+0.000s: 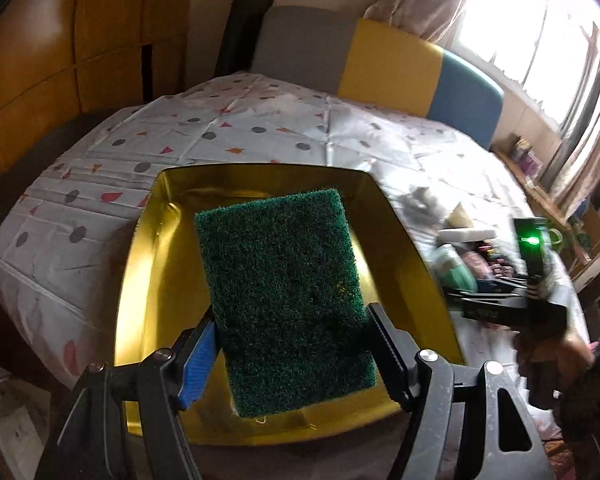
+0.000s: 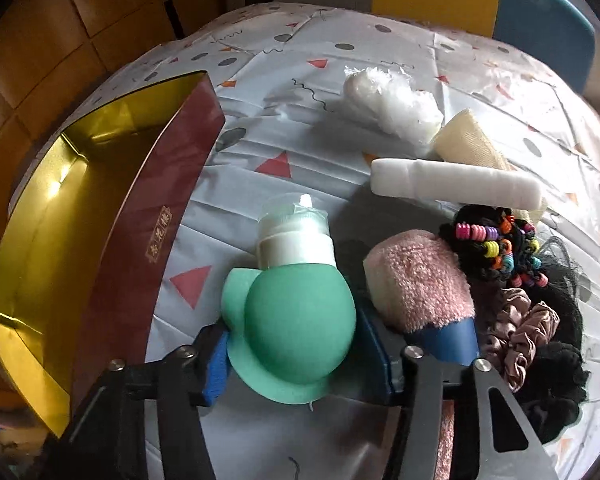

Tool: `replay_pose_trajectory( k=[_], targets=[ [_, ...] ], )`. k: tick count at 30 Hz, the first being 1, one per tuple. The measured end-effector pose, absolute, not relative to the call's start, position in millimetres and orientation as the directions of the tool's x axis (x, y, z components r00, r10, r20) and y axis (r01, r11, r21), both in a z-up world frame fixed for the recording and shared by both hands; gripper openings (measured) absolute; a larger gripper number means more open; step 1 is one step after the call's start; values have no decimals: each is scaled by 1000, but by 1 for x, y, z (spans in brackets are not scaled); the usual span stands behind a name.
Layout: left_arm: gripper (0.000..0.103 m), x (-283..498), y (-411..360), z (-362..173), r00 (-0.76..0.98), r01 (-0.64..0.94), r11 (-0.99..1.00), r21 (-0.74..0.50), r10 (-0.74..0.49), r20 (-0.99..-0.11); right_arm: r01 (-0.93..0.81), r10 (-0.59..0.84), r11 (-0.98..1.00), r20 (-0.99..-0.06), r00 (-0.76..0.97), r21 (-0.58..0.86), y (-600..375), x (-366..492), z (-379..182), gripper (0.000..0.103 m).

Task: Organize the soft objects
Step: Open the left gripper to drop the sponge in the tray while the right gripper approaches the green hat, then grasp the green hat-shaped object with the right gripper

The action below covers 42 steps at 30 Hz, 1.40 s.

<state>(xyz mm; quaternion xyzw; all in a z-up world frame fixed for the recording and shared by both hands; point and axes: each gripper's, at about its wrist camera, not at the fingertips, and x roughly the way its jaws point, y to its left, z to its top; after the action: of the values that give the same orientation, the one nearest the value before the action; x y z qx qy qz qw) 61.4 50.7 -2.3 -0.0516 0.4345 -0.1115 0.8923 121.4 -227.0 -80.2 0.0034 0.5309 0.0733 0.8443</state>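
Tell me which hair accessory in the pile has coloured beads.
The black hair tie, lying beside the white foam roll; the pink satin scrunchie nearer the camera is plain.

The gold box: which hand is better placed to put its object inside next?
Left. Its gripper holds the green scouring pad directly over the gold box, while the right gripper holds the green squeeze bottle beside it.

left gripper (image 1: 290,354): black frame, silver screws | blue pad | right gripper (image 2: 296,354): seemingly alike

Bright curtained window (image 1: 540,32), wooden wardrobe (image 1: 60,48)
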Motion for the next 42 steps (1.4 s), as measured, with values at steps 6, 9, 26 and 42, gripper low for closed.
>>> replay_pose_trajectory(
  k=[6, 9, 26, 42],
  targets=[
    [71, 99, 61, -15, 566, 128, 979, -158, -203, -799, -139, 116, 988, -894, 433, 61, -229, 115, -79, 50],
    [72, 123, 67, -23, 556, 117, 985, -131, -174, -813, -141, 111, 988, -894, 434, 55, -228, 115, -79, 50],
    [85, 154, 96, -34, 552, -2, 995, -99, -81, -830, -130, 109, 990, -894, 435, 57, -223, 118, -79, 58],
    [85, 52, 74, 21, 703, 33, 995, -89, -87, -706, -113, -20, 989, -847, 532, -94, -202, 113, -66, 46]
  ],
)
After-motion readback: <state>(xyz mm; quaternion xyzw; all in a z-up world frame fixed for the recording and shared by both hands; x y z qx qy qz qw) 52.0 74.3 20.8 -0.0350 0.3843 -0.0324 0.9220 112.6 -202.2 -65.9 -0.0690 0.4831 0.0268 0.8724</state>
